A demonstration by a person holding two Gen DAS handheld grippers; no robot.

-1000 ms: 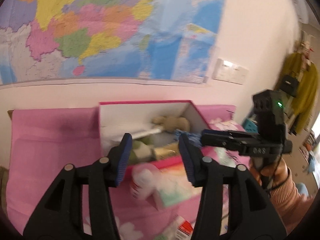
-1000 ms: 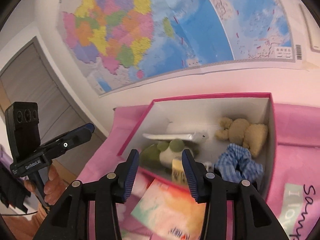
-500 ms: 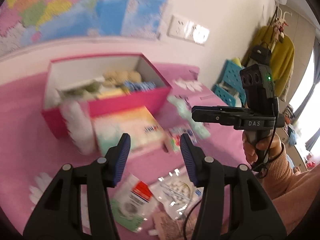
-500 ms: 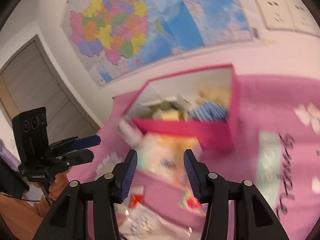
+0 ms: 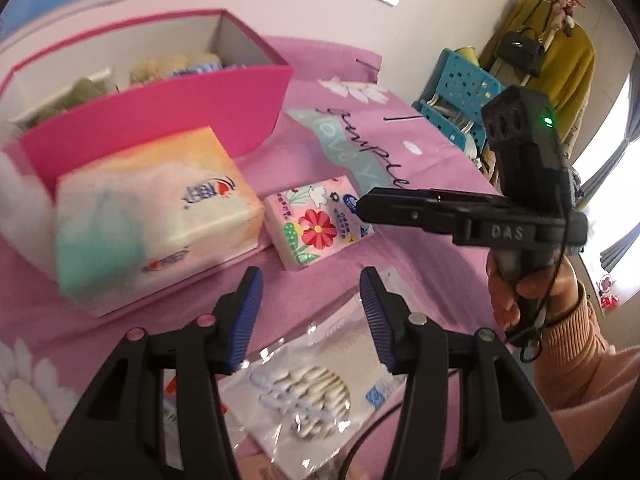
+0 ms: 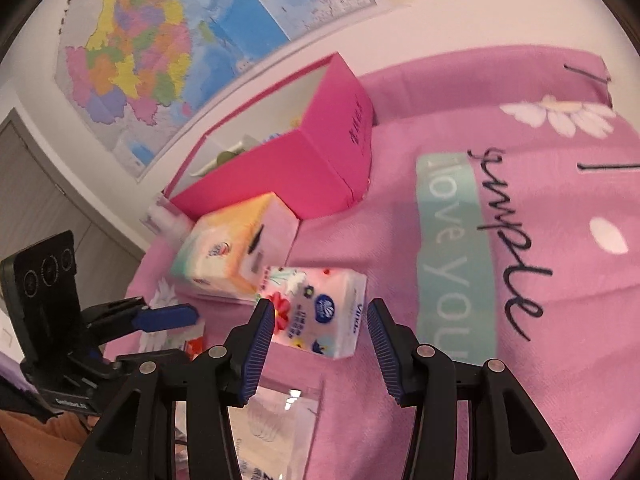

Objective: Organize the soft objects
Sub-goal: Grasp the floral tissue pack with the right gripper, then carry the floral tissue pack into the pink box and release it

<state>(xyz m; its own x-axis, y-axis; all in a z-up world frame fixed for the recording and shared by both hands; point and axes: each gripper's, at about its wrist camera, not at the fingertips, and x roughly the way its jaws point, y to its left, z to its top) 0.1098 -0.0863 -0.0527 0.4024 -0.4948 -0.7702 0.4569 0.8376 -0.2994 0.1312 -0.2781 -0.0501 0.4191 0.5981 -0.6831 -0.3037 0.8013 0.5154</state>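
I have both tongs spread apart and holding nothing. My right gripper (image 6: pixel 320 322) hangs over the pink sheet (image 6: pixel 560 340) with the floral tissue pack (image 6: pixel 320 312) right ahead of its tips, lying flat on the sheet; the pack sits between the two blue pads in this view, a little beyond them, and I cannot tell whether either pad touches it. From my left camera the same pack (image 5: pixel 318 222) lies ahead of my left gripper (image 5: pixel 312 300), beyond its tips and apart from them, and the right gripper (image 5: pixel 460 216) reaches in from the right side with its tip over the pack's far edge.

Just left of the pack is the big tissue box (image 5: pixel 152 208), its corner close to the pack or touching it; I cannot say which. Behind that box stands the pink box (image 5: pixel 160 120), open on top, with a beige plush (image 5: pixel 160 68) and other soft things inside.

Under my left gripper's tips lies a clear bag of cotton swabs (image 5: pixel 304 392) on the sheet. In the right camera my left gripper (image 6: pixel 160 316) shows at the lower left, pads apart, beside the tissue box (image 6: pixel 232 248).
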